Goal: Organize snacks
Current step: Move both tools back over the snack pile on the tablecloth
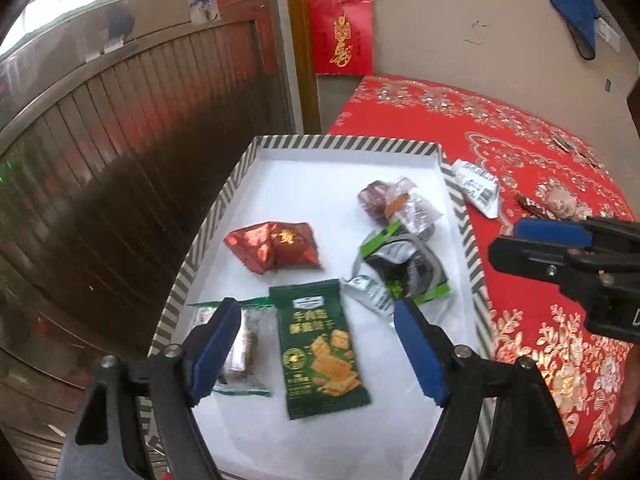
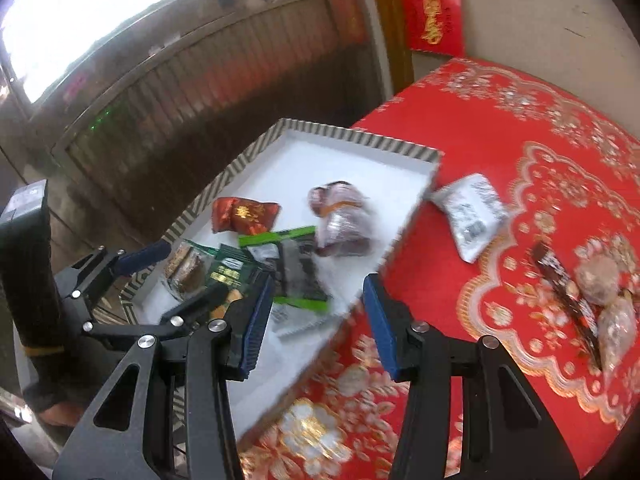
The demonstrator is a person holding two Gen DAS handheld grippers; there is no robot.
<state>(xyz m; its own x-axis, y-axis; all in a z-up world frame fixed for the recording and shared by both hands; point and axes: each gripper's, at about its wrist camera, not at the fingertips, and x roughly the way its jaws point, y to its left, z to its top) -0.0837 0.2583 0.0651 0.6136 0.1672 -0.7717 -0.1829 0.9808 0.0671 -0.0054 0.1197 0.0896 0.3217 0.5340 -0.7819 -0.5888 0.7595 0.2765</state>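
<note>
A shallow white box with a striped rim point(image 1: 344, 143) point(image 2: 352, 134) sits at the left edge of a red tablecloth. In it lie a red packet point(image 1: 276, 246), a dark green cracker packet point(image 1: 320, 344), a clear-wrapped cake point(image 1: 240, 344), a green, black and silver packet point(image 1: 400, 276) and a purple clear-wrapped snack point(image 1: 400, 204). My left gripper point(image 1: 316, 312) hangs open over the box. The green cracker packet lies flat below its gap, clear of both pads. My right gripper point(image 2: 316, 284) is open and empty over the box's right rim.
A white packet point(image 2: 472, 216) lies on the red tablecloth point(image 2: 500, 140) just right of the box. Further right are a brown bar point(image 2: 568, 292) and round clear-wrapped snacks point(image 2: 596, 276). A wooden slatted wall runs along the left, beyond the table's edge.
</note>
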